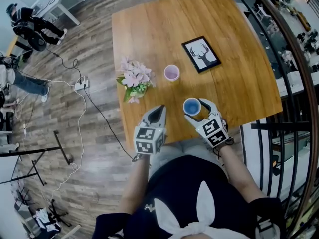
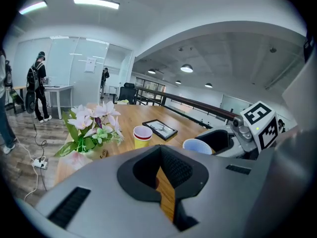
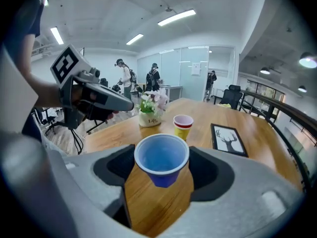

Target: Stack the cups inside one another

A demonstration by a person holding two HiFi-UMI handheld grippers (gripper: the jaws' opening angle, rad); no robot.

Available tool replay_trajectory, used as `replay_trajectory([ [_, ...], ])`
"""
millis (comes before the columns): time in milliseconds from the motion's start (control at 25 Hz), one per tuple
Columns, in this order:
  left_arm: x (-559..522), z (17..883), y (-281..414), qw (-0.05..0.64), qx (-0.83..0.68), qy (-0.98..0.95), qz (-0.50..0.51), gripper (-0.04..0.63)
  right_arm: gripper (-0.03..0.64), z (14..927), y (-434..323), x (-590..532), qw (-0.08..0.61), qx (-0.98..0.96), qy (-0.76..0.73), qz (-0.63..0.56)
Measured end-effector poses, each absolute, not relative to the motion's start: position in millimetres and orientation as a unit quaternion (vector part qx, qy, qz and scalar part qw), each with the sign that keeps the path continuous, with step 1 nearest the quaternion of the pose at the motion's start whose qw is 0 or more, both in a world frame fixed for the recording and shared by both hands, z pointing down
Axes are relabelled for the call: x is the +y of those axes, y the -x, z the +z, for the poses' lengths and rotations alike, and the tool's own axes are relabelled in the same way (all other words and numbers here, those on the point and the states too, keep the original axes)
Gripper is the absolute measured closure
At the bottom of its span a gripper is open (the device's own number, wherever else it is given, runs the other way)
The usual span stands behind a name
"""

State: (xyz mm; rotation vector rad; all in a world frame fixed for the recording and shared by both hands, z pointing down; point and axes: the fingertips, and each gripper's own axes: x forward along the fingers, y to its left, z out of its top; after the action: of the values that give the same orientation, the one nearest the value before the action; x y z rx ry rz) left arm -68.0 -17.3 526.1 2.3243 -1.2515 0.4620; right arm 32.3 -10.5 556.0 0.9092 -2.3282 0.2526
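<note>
A: Where are the cups?

B: The blue cup (image 3: 162, 157) is between the right gripper (image 1: 198, 112) jaws, which are closed on its wall just under the rim. It looks lifted clear of the counter (image 1: 149, 29), near the front edge. The yellow cup (image 1: 171, 72) stands upright, mouth up, at about 11 o'clock from the blue one, well apart.

A: Left side?

B: The left gripper (image 1: 158, 109) jaws are nearly together, with only a slit of counter showing between them. Nothing is in them.

A: How will the cups handle?

B: They look like thin disposable cups: light, smooth, with flexible walls. My guess is a hard squeeze ovalises the mouth and spoils the nesting. The current hold, high near the rolled lip, is the stiffest spot, so a light grip should be enough.

A: Risks at the target?

B: The yellow cup looks empty and just as light, so an off-centre touch will likely skid or tip it. The flowers (image 1: 133, 81) sit at its 9 o'clock and the picture frame (image 1: 201, 54) at its 2 o'clock, both clear of it. The left jaws could steady it low on the wall.
</note>
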Motion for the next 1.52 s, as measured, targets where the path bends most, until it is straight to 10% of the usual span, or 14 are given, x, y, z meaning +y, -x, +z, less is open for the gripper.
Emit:
replay_trajectory([
  [1520, -71.0, 486.2, 100.3, 0.224, -0.46, -0.847, 0.142, 0.578, 0.279, 414.7, 22.0, -113.2, 0.199, -0.914, -0.353, 0.016],
])
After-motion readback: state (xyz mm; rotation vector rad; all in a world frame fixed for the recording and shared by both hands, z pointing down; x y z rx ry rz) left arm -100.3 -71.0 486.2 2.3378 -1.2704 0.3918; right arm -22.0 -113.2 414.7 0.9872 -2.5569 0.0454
